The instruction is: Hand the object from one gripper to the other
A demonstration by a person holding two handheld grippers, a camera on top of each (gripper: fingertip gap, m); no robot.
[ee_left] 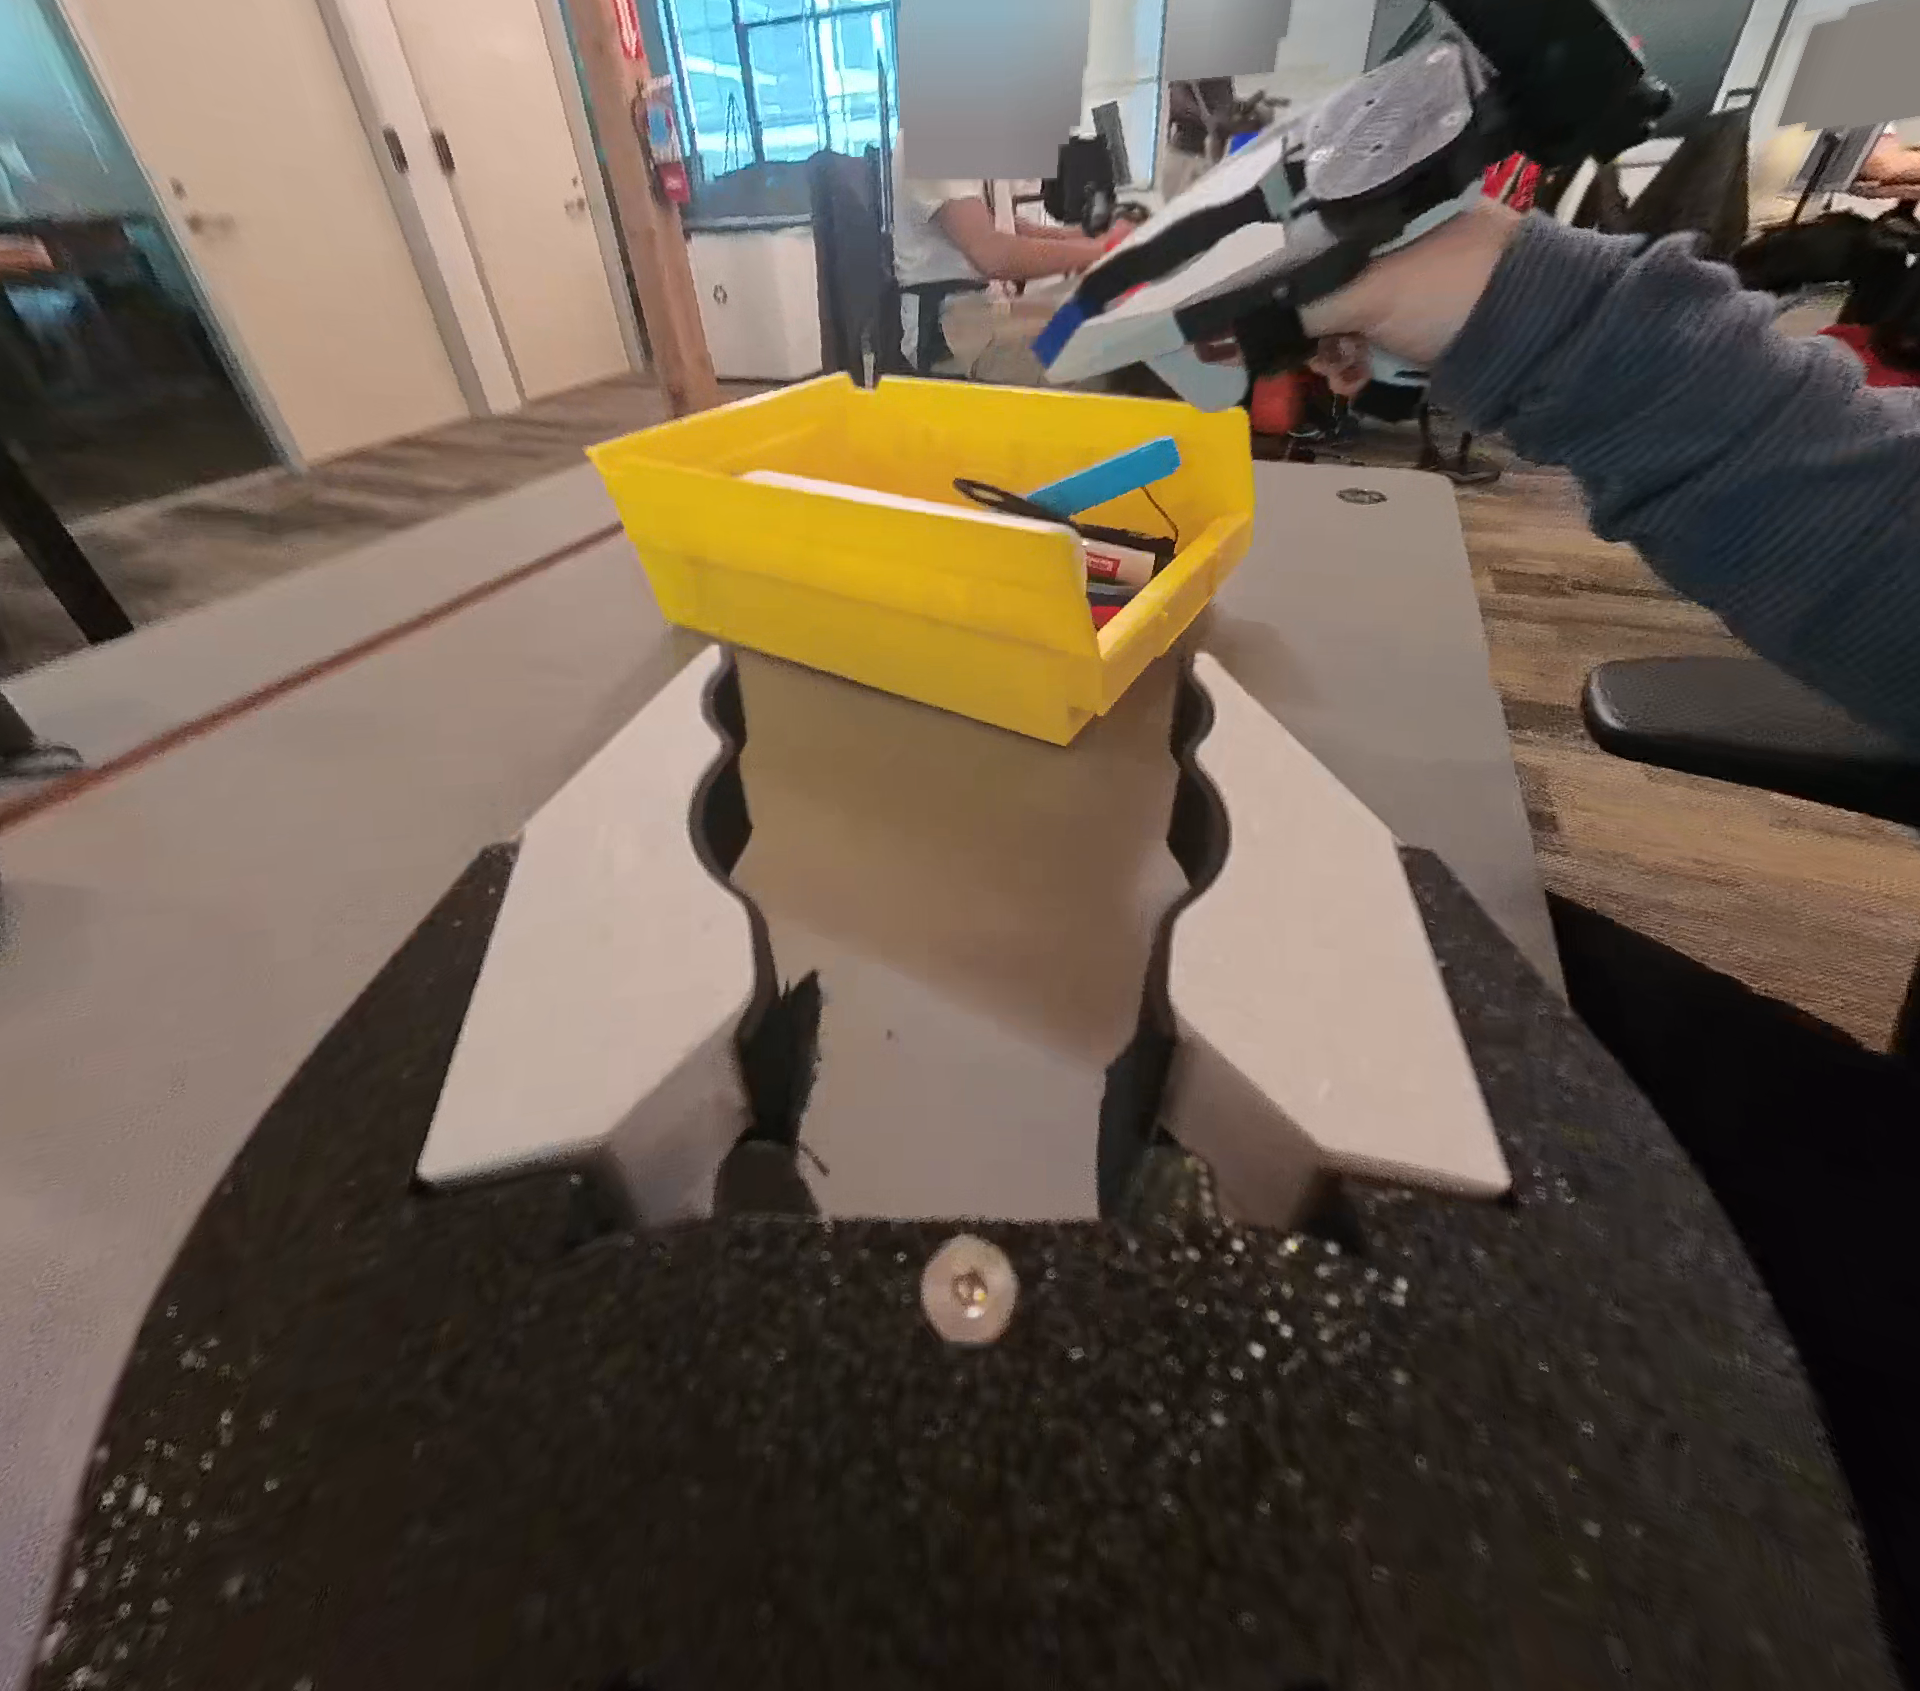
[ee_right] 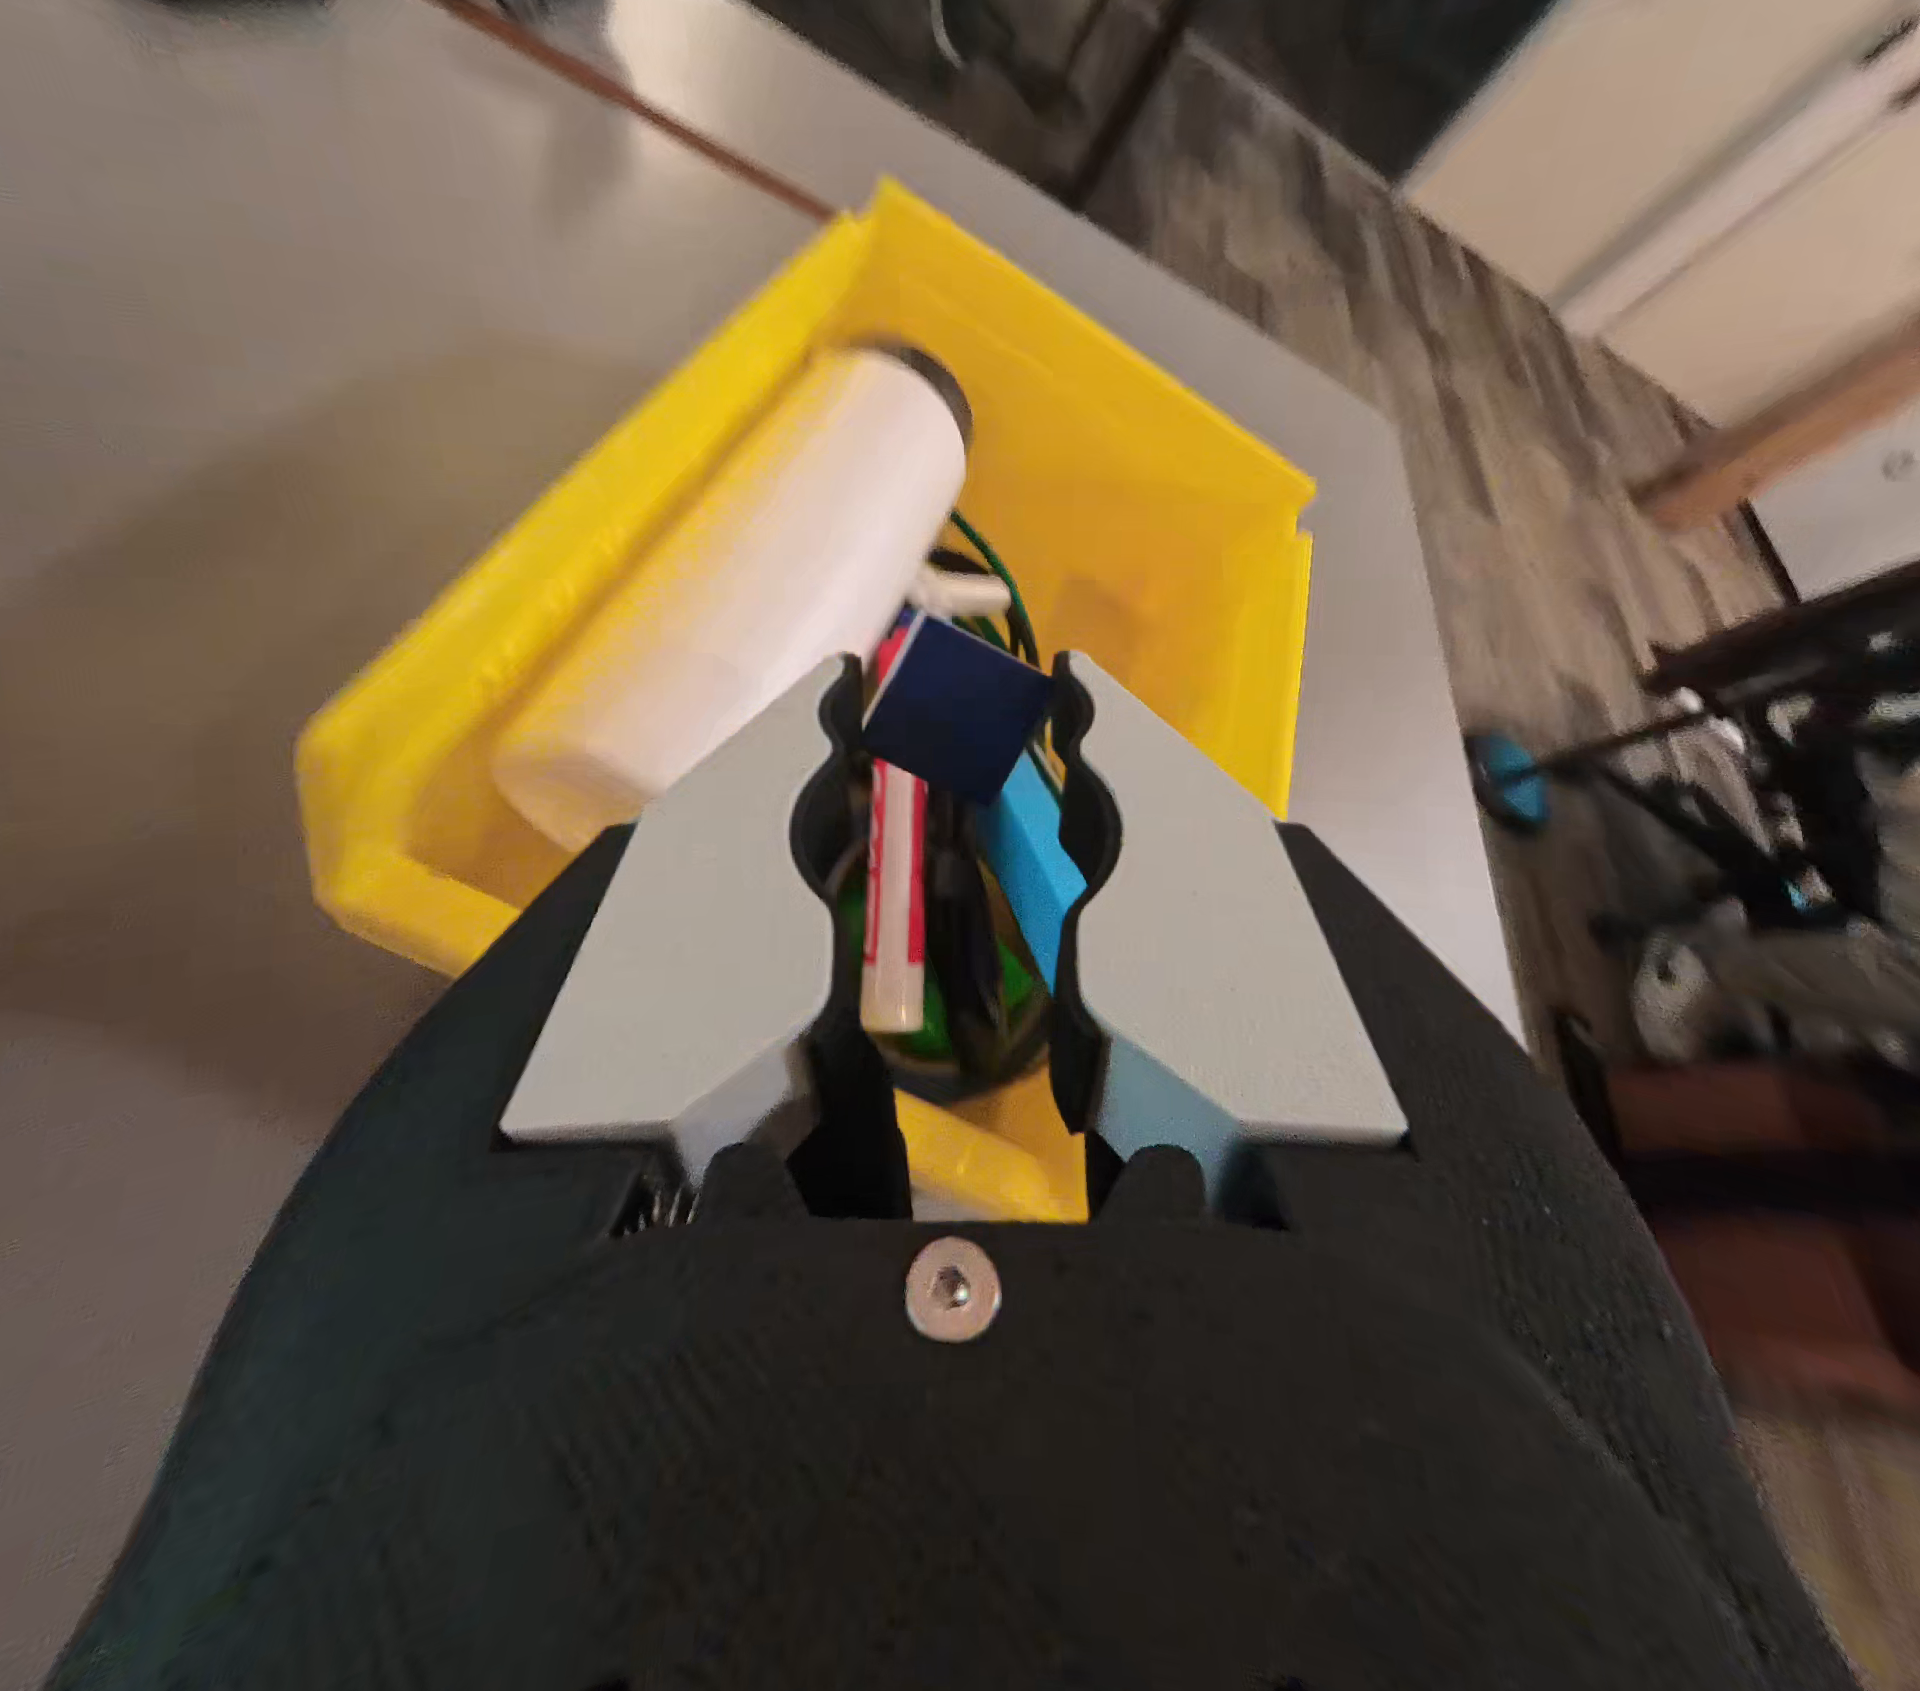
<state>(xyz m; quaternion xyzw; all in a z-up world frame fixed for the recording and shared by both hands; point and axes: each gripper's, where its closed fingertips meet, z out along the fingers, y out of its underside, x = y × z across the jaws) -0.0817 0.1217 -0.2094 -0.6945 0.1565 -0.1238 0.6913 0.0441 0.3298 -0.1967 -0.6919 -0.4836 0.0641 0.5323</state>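
Note:
A small dark blue block (ee_right: 951, 716) is pinched between the fingertips of my right gripper (ee_right: 956, 675), which is shut on it and hovers over a yellow bin (ee_right: 520, 602). In the left wrist view the right gripper (ee_left: 1070, 353), held by a hand in a grey-blue sleeve, hangs above the bin's (ee_left: 883, 602) far right corner with the blue block (ee_left: 1065, 327) sticking out at its tip. My left gripper (ee_left: 956, 675) is open wide and empty, low over the table just in front of the bin.
The bin holds a white cylinder (ee_right: 758, 592), a light blue bar (ee_left: 1107, 478), a marker (ee_right: 899, 883) and wires. It sits on a grey table (ee_left: 312, 810) near the right edge. A black chair armrest (ee_left: 1745, 727) is to the right. A person (ee_left: 966, 239) sits far behind. The tips of one gripper are about 25 centimetres away from the tips of the other.

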